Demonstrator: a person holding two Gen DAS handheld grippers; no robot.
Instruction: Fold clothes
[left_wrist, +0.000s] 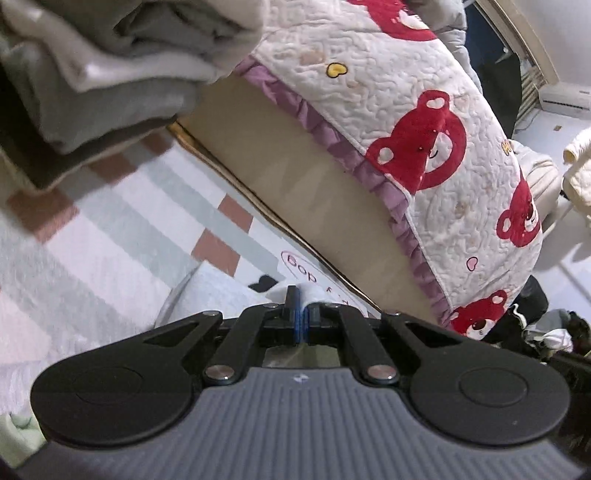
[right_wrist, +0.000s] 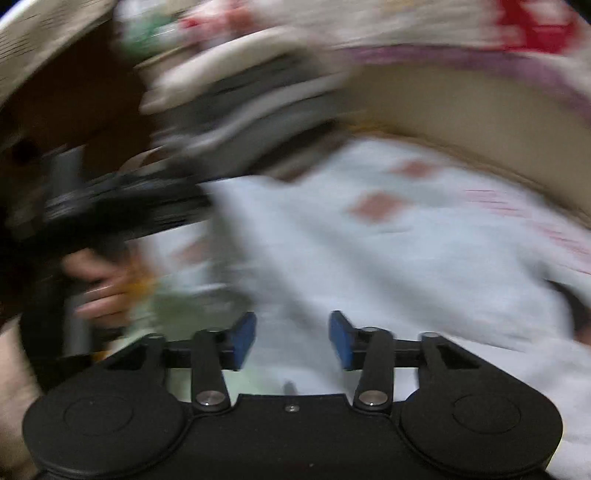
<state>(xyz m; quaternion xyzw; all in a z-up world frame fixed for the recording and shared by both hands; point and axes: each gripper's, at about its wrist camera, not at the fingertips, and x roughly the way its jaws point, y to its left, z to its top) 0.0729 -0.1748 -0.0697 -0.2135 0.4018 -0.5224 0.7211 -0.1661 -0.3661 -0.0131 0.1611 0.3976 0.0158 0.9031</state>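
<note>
A white garment with pale green stripes and pink squares (left_wrist: 122, 221) lies spread beside a bed. My left gripper (left_wrist: 300, 314) is shut on a white fold of this garment by a printed label (left_wrist: 301, 267). In the blurred right wrist view the same garment (right_wrist: 369, 240) fills the middle. My right gripper (right_wrist: 291, 338) is open and empty just above the cloth, its blue pads (right_wrist: 243, 339) apart. The left gripper's body (right_wrist: 122, 206) and the hand holding it show at the left.
A stack of folded grey and white clothes (left_wrist: 110, 62) sits at the upper left, also blurred in the right wrist view (right_wrist: 240, 96). A bed with a white quilt with red bears (left_wrist: 413, 147) and a beige side panel (left_wrist: 314, 192) runs across the right.
</note>
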